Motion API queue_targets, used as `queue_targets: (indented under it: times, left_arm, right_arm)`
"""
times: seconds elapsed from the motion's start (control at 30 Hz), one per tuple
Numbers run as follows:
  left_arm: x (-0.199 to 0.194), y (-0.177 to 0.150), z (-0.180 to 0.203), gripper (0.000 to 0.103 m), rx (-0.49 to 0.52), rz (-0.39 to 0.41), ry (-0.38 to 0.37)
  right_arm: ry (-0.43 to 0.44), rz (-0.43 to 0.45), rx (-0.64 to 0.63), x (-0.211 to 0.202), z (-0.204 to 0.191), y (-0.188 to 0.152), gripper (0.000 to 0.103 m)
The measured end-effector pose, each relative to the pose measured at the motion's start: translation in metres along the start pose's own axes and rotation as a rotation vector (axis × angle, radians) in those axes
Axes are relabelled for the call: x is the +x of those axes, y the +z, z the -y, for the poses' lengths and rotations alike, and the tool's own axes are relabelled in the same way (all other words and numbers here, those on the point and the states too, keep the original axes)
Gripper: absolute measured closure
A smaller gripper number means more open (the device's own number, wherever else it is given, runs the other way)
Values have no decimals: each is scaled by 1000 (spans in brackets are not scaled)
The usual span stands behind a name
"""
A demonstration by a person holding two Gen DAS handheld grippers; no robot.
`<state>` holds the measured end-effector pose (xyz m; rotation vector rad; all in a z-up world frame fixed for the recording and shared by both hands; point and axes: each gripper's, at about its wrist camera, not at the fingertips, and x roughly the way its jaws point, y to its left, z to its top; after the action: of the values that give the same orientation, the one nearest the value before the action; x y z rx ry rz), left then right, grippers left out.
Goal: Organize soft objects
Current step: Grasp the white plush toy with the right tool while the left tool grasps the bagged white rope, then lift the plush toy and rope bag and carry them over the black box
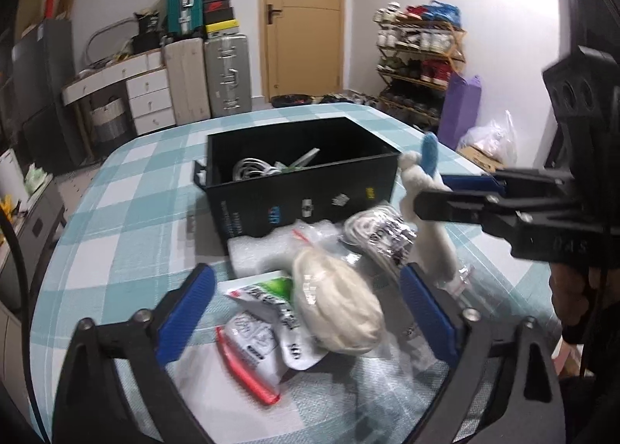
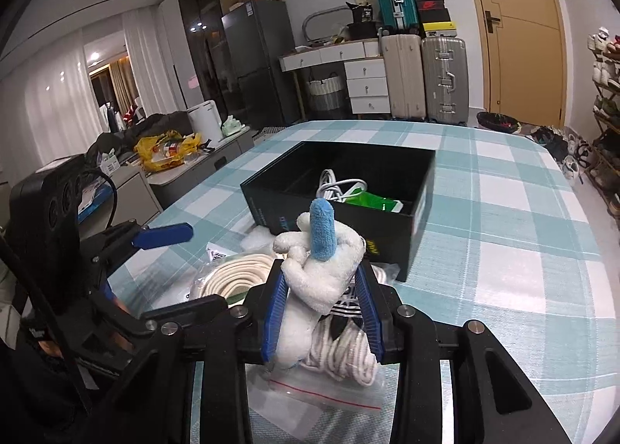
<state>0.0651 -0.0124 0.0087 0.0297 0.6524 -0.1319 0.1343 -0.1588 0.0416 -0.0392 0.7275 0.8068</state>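
I am clamping my right tool [image 2: 321,312] on the white plush toy [image 2: 321,281], holding it just in front of the black box [image 2: 418,219] on the bench [image 2: 503,250]. I am keeping my left tool [image 1: 306,308] spread wide over the cream bundle [image 1: 337,304], its pads not touching it.

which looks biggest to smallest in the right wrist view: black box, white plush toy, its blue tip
1. black box, by far the widest.
2. white plush toy, though it sits nearer the camera in the right tongs, which flatters it.
3. blue tip, clearly the smallest.
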Motion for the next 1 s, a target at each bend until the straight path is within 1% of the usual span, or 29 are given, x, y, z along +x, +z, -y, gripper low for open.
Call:
queue_targets:
  times: [0.13,0.27,0.33,0.37,0.4,0.43,0.47,0.53,0.6,0.63,0.7,0.77,0.8,0.93,1.0]
  left_arm:
    - [3,-1,11,10,49,-12,-1]
    - [10,-6,26,10,142,-37,46]
    - [12,-7,31,10,173,-44,63]
    - [13,-7,32,12,182,-47,70]
    - [15,-8,34,14,195,-54,78]
    - [17,-9,36,22,205,-61,83]
    - [19,-9,36,26,215,-74,89]
    - [21,-9,36,38,225,-79,99]
    - [20,-8,39,44,231,-74,91]
    - [21,-7,39,50,232,-73,86]
    - [21,-8,40,57,240,-77,79]
    - [20,-9,42,67,242,-82,68]
    - [19,-9,42,69,242,-80,65]
    - [14,-7,39,81,218,-74,33]
    - [11,-7,37,83,207,-67,23]
  right_arm:
    - [-11,4,15,-3,7,0,67]
    - [-15,7,26,-5,11,-1,67]
    - [-18,6,30,-4,12,-1,67]
    - [-18,6,34,-4,13,-1,67]
    - [-17,6,34,-4,13,-2,67]
    - [-19,6,33,-4,13,-2,67]
    - [-16,7,35,-4,13,-2,67]
    - [-17,8,36,-4,14,-2,67]
    - [-16,7,37,-4,14,-2,67]
    - [-17,6,38,-4,15,-2,67]
    - [-16,4,39,-3,14,-2,67]
    - [-15,2,37,-3,13,-3,67]
    - [-15,3,37,-3,13,-3,67]
    - [-14,5,36,-3,12,-3,67]
    - [-13,5,37,-2,12,-3,67]
